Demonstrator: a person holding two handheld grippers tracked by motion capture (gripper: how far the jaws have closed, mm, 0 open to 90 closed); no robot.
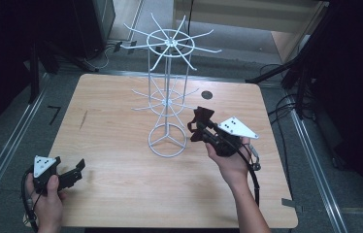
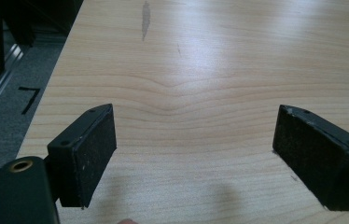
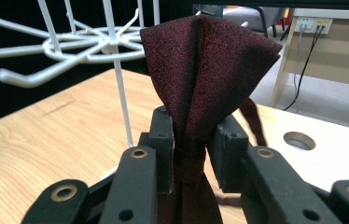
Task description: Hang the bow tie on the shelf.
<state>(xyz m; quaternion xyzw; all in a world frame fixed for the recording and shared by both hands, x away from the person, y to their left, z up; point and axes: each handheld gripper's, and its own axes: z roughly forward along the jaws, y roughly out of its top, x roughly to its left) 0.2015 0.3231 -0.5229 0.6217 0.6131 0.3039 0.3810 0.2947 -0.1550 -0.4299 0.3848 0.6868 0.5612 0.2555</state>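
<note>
The right gripper [image 1: 200, 127] pinches a dark red bow tie [image 3: 200, 70] (at its knot) just beside the white wire rack [image 1: 168, 97]. The left gripper [image 2: 193, 158] rests well apart from the rack; its jaws are spread.

I see light wooden table with rounded corners [image 1: 121, 194], round cable hole [image 1: 206, 95] near far edge. Grey carpet floor [image 1: 5, 141] around it, metal floor rails [image 1: 2, 158] at both sides. Black curtains [image 1: 5, 48] left and right. Black cables [image 1: 286, 104] on floor at right. Behind, beige wooden cabinet [image 3: 331, 51] with white wall socket [image 3: 312, 23]. Light is soft, from above.
</note>
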